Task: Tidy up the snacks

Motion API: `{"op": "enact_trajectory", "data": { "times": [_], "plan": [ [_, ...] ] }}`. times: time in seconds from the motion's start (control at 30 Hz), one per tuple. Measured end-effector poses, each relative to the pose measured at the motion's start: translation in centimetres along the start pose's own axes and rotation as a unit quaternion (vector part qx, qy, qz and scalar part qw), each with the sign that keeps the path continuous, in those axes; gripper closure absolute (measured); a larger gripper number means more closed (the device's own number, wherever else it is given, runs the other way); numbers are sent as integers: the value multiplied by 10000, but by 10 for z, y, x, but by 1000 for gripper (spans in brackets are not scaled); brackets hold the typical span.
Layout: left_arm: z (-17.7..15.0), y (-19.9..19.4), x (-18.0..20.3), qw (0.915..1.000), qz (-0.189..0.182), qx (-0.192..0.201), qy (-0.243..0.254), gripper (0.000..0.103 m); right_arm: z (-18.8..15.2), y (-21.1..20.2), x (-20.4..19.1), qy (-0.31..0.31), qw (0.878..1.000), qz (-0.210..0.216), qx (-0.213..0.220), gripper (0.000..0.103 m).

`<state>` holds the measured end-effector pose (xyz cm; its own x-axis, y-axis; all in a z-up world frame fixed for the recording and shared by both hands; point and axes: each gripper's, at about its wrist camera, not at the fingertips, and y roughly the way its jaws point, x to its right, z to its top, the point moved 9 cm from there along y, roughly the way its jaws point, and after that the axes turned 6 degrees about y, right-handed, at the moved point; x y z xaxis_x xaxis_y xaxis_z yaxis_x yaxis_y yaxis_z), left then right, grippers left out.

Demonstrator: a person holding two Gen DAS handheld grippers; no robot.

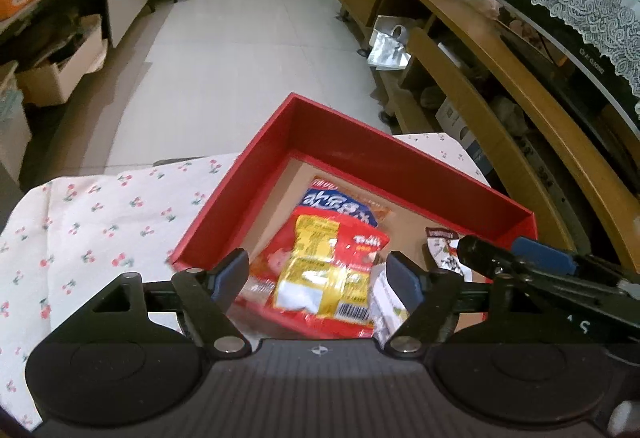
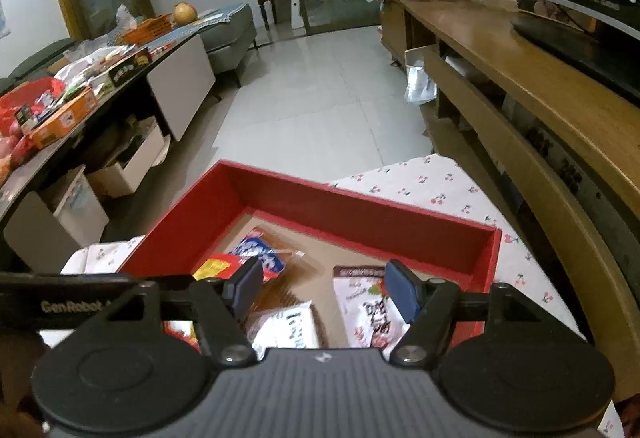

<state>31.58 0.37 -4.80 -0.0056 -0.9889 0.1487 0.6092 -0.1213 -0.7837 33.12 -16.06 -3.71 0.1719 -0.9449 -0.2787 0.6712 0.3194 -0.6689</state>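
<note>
A red open box (image 1: 344,141) (image 2: 360,209) sits on a cherry-print cloth (image 1: 100,213) (image 2: 432,185). Inside lie snack packs: a red and yellow pack (image 1: 328,270), a blue-labelled pack (image 1: 340,205) (image 2: 260,254), a white pack (image 2: 288,326) and a white pack with dark print (image 2: 368,310) (image 1: 444,254). My left gripper (image 1: 320,274) is open above the red and yellow pack and holds nothing. My right gripper (image 2: 324,290) is open above the box, between the white packs, and holds nothing. The right gripper's arm shows at the right of the left wrist view (image 1: 540,274).
A wooden TV stand (image 2: 520,77) with a TV and lace cover runs along the right. A low table (image 2: 120,77) with boxes, bags and fruit stands at the left. White tiled floor (image 2: 312,97) lies beyond the box.
</note>
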Motion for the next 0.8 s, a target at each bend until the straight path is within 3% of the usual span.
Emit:
{"op": "enact_trajectory", "data": {
  "times": [0.27, 0.5, 0.8],
  "plan": [
    [-33, -25, -23, 9996, 3, -203, -185, 20, -27, -20, -21, -180, 9993, 285, -158, 34],
    [-86, -48, -48, 9972, -9, -598, -449, 20, -64, -37, -43, -570, 9962, 469, -463, 34],
    [-141, -70, -47, 9950, -170, -931, -328, 18, -105, -53, -61, -719, 9913, 707, -849, 34]
  ]
}}
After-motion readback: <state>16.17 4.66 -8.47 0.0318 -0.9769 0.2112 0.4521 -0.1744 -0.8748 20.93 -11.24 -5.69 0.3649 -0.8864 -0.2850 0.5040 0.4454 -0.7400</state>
